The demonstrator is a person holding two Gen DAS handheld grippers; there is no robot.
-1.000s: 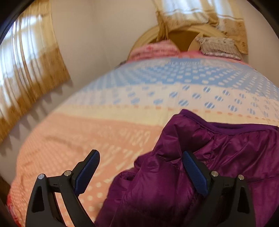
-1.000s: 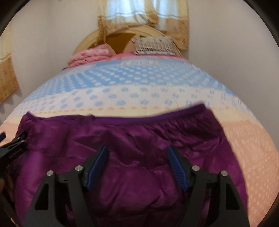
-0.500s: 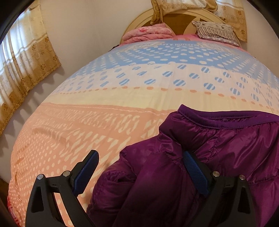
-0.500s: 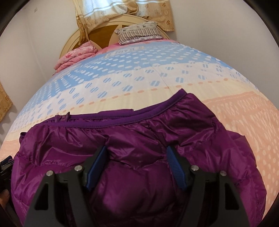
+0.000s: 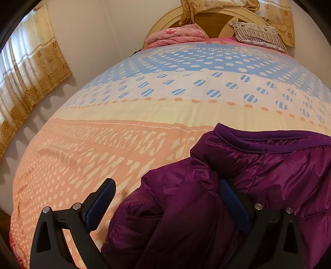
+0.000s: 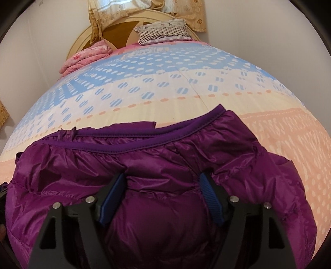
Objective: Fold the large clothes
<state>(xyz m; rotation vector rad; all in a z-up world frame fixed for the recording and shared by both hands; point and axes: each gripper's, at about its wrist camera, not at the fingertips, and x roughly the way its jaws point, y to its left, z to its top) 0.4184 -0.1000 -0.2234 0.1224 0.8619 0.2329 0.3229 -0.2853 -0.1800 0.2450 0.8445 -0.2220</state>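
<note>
A bedroom with a wide made bed under daylight from curtained windows.

The bed (image 5: 128, 144) fills most of both views, covered by a quilt (image 6: 186, 87) banded in blue with pale dots at the far end, then cream with striped blue ovals, then peach with pale lettering and dots nearest the cameras. At its head stands a rounded cream headboard (image 5: 165, 27) with a brown inset. A folded pink blanket (image 5: 178, 36) lies against it on one side, a frilled patterned pillow (image 6: 163, 31) on the other. Plain pale walls (image 5: 99, 37) enclose the bed. Gold floral curtains (image 5: 31, 72) hang at the side (light glowing through them), and another curtain (image 6: 107, 12) drapes above the headboard.
</note>
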